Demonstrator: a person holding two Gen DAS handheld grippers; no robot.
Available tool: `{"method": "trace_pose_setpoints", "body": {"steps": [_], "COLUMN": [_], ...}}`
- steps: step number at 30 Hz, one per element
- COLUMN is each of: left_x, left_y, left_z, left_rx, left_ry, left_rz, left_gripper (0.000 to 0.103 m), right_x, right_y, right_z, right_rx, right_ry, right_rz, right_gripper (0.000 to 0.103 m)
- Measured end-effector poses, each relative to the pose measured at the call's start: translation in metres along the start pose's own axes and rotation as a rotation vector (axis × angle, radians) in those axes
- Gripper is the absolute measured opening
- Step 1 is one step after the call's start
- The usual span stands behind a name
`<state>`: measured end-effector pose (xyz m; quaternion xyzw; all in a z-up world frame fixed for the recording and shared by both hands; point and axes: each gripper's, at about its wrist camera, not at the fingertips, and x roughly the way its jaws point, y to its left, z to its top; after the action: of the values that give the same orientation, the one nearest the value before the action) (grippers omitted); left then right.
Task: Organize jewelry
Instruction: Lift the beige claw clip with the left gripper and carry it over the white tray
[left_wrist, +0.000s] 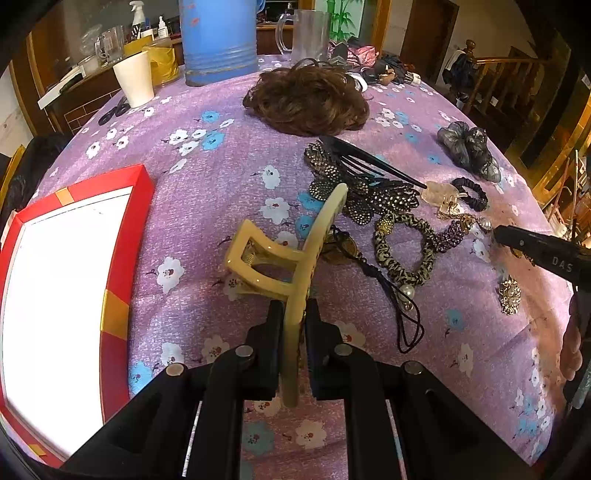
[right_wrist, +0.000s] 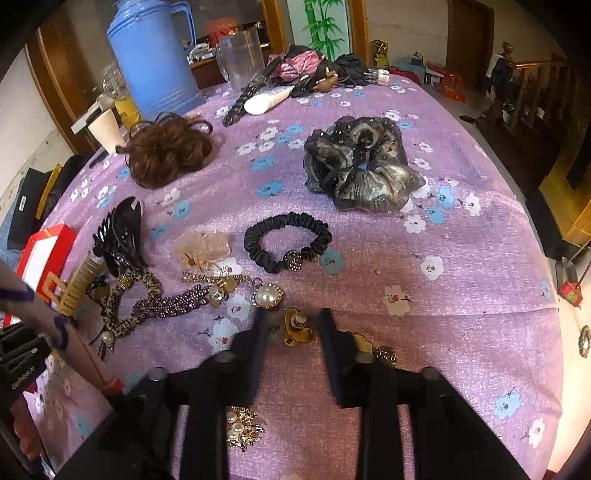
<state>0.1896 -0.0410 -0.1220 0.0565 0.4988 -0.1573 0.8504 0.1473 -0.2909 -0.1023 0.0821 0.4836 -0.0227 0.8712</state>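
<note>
Hair claw (left_wrist: 291, 254) sits clamped in my left gripper (left_wrist: 291, 314), ready for the red box (left_wrist: 122, 258), while my right gripper (right_wrist: 291, 325), fingers spread, straddles a gold brooch (right_wrist: 297, 328).

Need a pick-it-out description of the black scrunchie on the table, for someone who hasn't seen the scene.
Start at the purple flowered tablecloth and find the big grey gauzy scrunchie at the far right of the clutter. Just nearer than it lies the black scrunchie, a thin ruched ring lying flat. Unlike the leopard-print scrunchie to its left, it is plain black with one studded bead.
</note>
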Motion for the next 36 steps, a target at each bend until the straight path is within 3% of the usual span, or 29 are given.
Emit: {"method": "trace_pose_setpoints", "body": {"steps": [4, 17, 30, 36], "left_x": [-0.002, -0.017, -0.080, -0.113], "left_y": [0.003, 0.006, 0.013, 0.032], "left_z": [0.000, -0.001, 0.001, -0.006], "left_rx": [-0.010, -0.034, -0.059, -0.100], "left_ry": [-0.001, -0.026, -0.090, -0.104], "left_rz": [-0.010, -0.027, -0.003, 0.028], "left_gripper": [0.011, 0.011, 0.011, 0.011], "right_x": [-0.001, -0.028, -0.077, -0.099], "right_y": [0.001, 0.014, 0.054, 0.093], "right_z": [-0.001, -0.004, -0.003, -0.003], "right_rx": [-0.002, -0.043, -0.111, -0.177], "right_ry": [-0.006, -0.057, -0.127, -0.146], "right_rz": [0.015, 0.023, 0.091, 0.140], "right_gripper": [0.008, 0.008, 0.009, 0.009]}}
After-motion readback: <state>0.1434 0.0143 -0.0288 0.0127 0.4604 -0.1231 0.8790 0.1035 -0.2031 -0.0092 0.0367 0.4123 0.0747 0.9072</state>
